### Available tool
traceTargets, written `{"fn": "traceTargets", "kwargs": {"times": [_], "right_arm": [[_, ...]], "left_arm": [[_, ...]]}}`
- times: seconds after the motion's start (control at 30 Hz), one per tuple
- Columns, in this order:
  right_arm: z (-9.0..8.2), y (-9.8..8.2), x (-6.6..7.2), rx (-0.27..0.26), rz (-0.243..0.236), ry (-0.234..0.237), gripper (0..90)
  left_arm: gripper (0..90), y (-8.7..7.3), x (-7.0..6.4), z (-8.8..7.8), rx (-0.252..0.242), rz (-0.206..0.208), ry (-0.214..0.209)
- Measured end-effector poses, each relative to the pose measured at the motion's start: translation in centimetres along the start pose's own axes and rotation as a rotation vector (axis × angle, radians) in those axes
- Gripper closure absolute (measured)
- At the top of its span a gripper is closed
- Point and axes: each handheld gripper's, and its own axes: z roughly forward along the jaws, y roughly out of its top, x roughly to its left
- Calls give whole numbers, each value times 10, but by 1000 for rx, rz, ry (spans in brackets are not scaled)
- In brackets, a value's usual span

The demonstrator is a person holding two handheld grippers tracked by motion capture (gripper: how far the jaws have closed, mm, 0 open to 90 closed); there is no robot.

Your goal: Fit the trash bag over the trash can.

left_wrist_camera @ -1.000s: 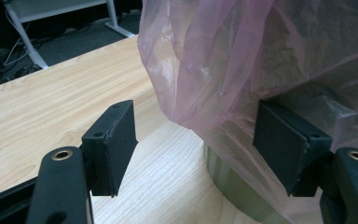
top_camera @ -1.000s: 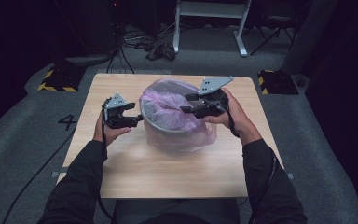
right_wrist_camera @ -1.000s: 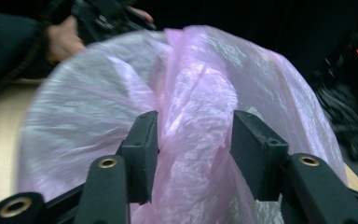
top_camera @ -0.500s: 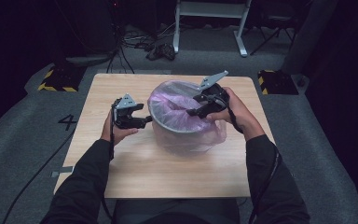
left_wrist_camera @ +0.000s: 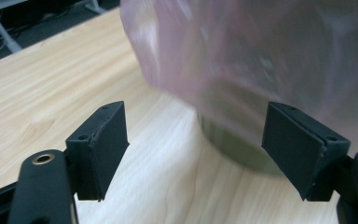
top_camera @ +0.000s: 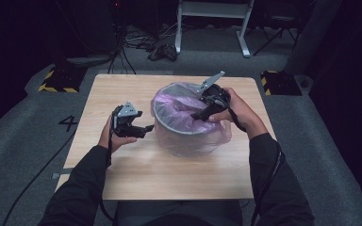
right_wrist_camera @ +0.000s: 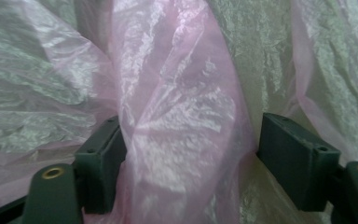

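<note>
A pink plastic bag (top_camera: 188, 127) lines a round grey bin (top_camera: 181, 123) at the centre of the wooden worktop (top_camera: 169, 174). The right tool (top_camera: 202, 113) dips over the bin's far-right rim, jaws just opened wide with a fold of bag loose between them. The left tool (top_camera: 143, 128) points level at the bin's left side, jaws apart, also opening, gripping nothing. A "4" (top_camera: 69, 123) marks the floor at centre left.

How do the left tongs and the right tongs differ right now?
The left tongs sit beside the bin above the table, nothing between their jaws. The right tongs reach over the rim into the pink bag, a fold lying loosely between their jaws. Both have just been opening and stand wide.
</note>
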Motion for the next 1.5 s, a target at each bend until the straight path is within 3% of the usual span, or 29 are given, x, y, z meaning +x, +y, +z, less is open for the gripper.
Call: {"fn": "traceTargets", "kwargs": {"times": [0.17, 0.33, 0.4, 0.5, 0.63, 0.77, 1.0, 1.07, 1.3, 1.5], "right_arm": [[3, 1, -1, 27, -5, -6, 226], [5, 6, 0, 63, -5, -15, 224], [6, 7, 0, 74, -6, -16, 226], [6, 10, 3, 75, -19, -24, 228], [8, 14, 5, 89, -26, -51, 254], [9, 15, 3, 98, -24, -65, 260], [13, 16, -1, 124, -30, -49, 248], [10, 16, -2, 106, -34, -52, 248], [-16, 11, -8, -40, -15, -91, 279], [-30, 3, -21, -163, 49, -149, 322]], "left_arm": [[191, -17, -12, -17, 28, 31, -4], [171, -38, -24, -28, 102, 45, -8], [169, -48, -31, -29, 135, 59, 11], [170, -65, -38, -28, 163, 54, -6], [170, -82, -46, -24, 238, 67, 13], [167, -90, -48, -22, 250, 45, -18], [163, -92, -45, -20, 232, 30, -28], [162, -92, -45, -20, 227, 32, -31], [157, -93, -44, -19, 221, 19, -30], [168, -89, -48, -16, 215, 34, -23]]}}
